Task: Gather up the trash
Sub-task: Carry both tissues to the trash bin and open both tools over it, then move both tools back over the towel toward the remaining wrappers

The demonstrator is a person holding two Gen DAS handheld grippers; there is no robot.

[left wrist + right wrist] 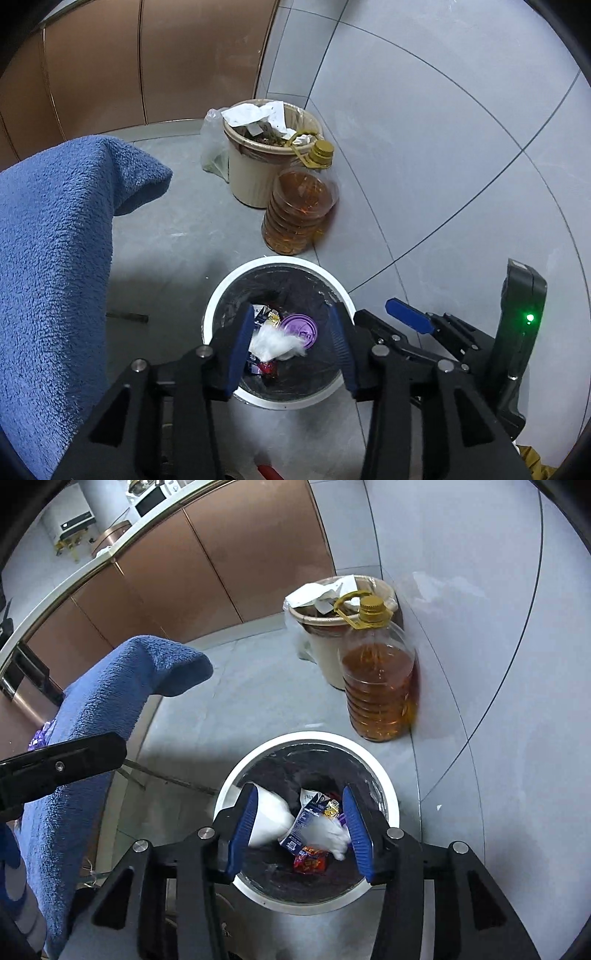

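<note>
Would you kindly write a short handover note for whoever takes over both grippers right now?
Left gripper: open, empty, above the white round bin lined with a black bag.
Right gripper: open, empty, above the same bin.
In the bin: white crumpled tissue, purple round lid, white and blue carton, red wrapper, white paper cup.
Beside it: beige bucket full of paper scraps and clear oil jug with yellow cap.
Done: several pieces binned. Left: cannot tell; no loose trash is visible on the floor.
</note>
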